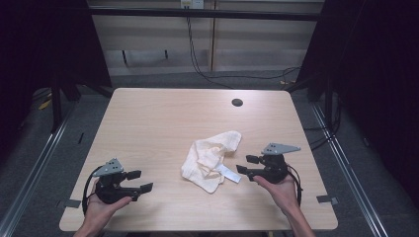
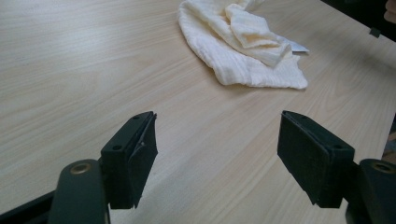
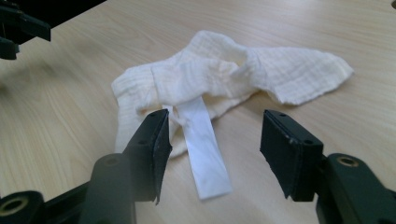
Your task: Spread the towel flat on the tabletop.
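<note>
So I'm sitting at the table with a crumpled cream muslin cloth lying a bit right of the middle, closer to the near edge than the far one. A white label strip is sticking out of the bunch toward my right gripper.

Both sets of jaws are standing apart with nothing between the pads. My left gripper is hovering near the near-left corner, well apart from the cloth. The right one is sitting just beside the cloth's near-right side, and in the right gripper view the label is lying on the wood right ahead of the gap.

What's worrying me: if I'm pinching the label instead of the fabric, the whole bunch is probably going to swing and twist rather than open up. And grabbing a fold instead of a true corner could end up dragging the cloth across the table.

Hard part: the cloth is so bunched that I can't tell where its real corners are, and the layers underneath are hidden. The far end is cut off in the left gripper view too.
</note>
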`<state>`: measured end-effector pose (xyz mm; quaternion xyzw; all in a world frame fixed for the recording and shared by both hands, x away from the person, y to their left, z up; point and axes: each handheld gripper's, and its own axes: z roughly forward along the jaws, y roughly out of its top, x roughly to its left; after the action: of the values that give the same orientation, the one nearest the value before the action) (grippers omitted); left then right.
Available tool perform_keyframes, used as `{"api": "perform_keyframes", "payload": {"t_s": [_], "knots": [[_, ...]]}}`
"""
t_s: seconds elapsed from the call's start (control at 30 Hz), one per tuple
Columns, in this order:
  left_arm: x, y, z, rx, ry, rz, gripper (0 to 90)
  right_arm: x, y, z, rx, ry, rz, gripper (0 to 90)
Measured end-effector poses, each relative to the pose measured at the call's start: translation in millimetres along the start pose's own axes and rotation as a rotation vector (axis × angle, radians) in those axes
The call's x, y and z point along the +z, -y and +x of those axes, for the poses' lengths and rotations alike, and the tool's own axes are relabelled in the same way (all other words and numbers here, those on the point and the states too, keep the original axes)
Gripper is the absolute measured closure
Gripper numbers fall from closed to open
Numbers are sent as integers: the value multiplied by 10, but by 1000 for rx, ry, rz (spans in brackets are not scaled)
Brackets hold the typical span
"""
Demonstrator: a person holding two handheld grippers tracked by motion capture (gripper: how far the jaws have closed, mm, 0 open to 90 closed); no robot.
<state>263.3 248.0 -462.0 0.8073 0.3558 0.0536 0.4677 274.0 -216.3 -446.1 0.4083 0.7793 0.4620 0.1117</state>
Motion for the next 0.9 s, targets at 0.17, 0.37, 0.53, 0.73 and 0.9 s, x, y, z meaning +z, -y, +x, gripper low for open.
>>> {"api": "perform_keyframes", "payload": {"t_s": [0.17,0.37,0.53,0.73,0.9], "knots": [[-17,-3,4,-6,15,-7,287,135,-176,-26,-33,-9,0,348],[-22,-3,5,-3,11,-7,284,250,-280,-121,-19,-10,-7,287],[-4,-10,-5,9,16,9,275,419,-379,-205,-58,12,57,291],[-7,-9,-2,15,19,9,278,554,-510,-320,-50,-20,66,332],[4,-10,-7,15,20,11,280,716,-491,-395,-37,-3,106,377]]}}
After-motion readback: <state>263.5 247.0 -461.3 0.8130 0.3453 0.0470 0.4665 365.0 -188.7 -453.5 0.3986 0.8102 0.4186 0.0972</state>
